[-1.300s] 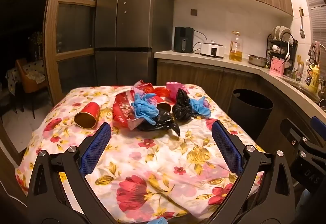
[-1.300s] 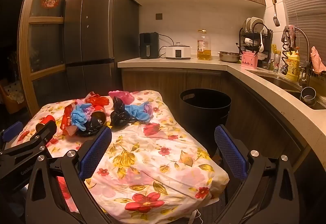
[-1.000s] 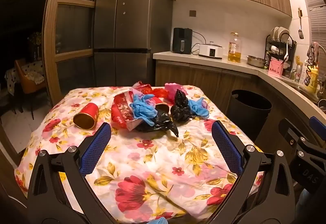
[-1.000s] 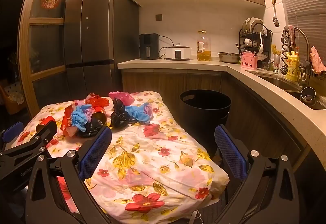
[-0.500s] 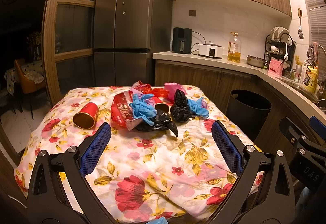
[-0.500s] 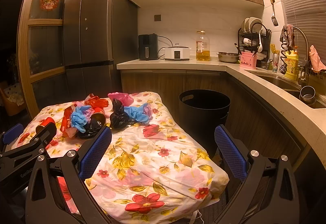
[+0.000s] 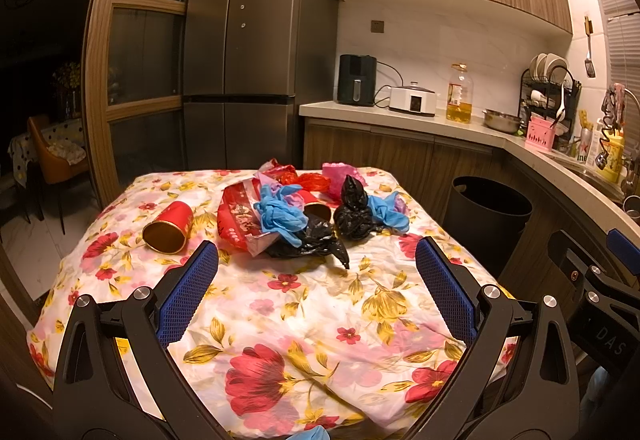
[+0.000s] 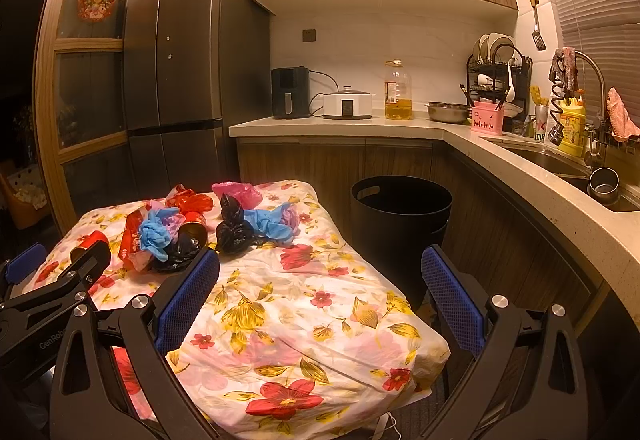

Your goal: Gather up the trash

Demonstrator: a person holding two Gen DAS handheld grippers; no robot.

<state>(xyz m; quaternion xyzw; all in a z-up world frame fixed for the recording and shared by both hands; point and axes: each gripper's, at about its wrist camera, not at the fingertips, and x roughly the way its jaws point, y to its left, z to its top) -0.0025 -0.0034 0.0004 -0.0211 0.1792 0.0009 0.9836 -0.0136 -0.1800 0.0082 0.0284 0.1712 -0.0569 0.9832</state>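
A heap of trash lies at the far middle of the flowered table: a knotted black bag, a flat black bag, blue gloves, a red wrapper, a pink bag. A red cup lies on its side to the left. My left gripper hovers open before the heap, empty. My right gripper is open over the table's right part, empty. The same knotted black bag and blue gloves lie ahead to its left. A black bin stands beyond the table's right edge.
A fridge stands behind the table. A counter with appliances, an oil bottle and a dish rack runs along the back and right, ending at a sink. A dark doorway opens at the left.
Both views have shifted only slightly; the grippers stay open and nothing on the table has moved.
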